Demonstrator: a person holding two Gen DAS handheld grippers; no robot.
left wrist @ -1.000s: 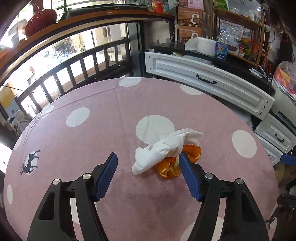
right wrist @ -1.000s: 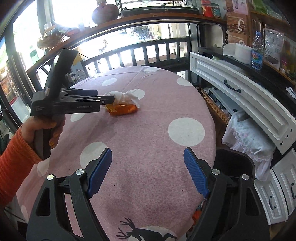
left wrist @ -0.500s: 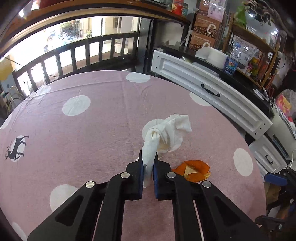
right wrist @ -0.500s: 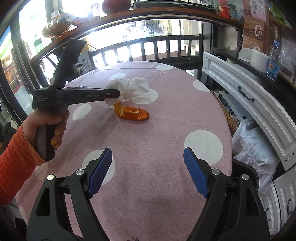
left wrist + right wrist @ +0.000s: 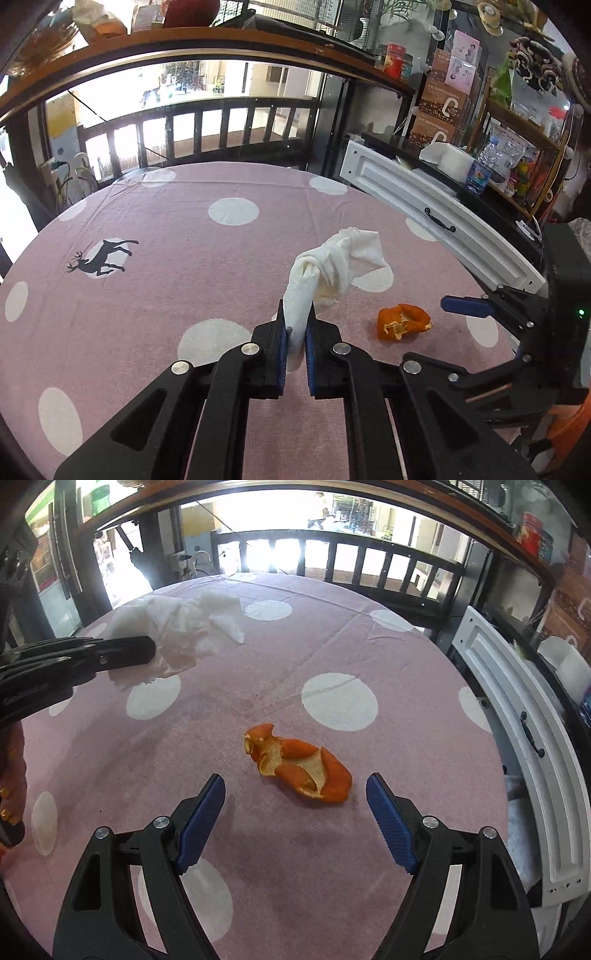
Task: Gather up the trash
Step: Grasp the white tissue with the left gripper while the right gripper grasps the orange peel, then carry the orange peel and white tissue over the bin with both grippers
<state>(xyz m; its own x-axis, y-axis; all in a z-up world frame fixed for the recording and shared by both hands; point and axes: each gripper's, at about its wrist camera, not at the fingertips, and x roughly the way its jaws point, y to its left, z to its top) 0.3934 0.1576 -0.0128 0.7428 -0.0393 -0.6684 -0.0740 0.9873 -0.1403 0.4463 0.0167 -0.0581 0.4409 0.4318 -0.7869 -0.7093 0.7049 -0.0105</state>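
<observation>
A crumpled white tissue (image 5: 334, 264) hangs above the pink dotted tablecloth (image 5: 166, 280), pinched at its lower end by my left gripper (image 5: 295, 332), which is shut on it. From the right wrist view the same tissue (image 5: 188, 624) sticks out of the left gripper (image 5: 129, 653) at the far left. An orange peel (image 5: 299, 766) lies on the cloth just ahead of my right gripper (image 5: 295, 794), whose blue pads stand wide open on either side of it without touching. The peel (image 5: 402, 321) also shows right of the tissue, near the right gripper's blue fingertip (image 5: 463, 306).
A white drawer cabinet (image 5: 517, 738) runs along the table's right edge, with shelves of boxes and a water bottle (image 5: 482, 162) behind. A dark railing (image 5: 221, 125) and bright windows lie beyond the far edge. A hand (image 5: 11, 794) shows at the left border.
My left gripper closed on the tissue and lifted it up and left off the peel. My right gripper moved in across the table until the peel lay just before its open fingers.
</observation>
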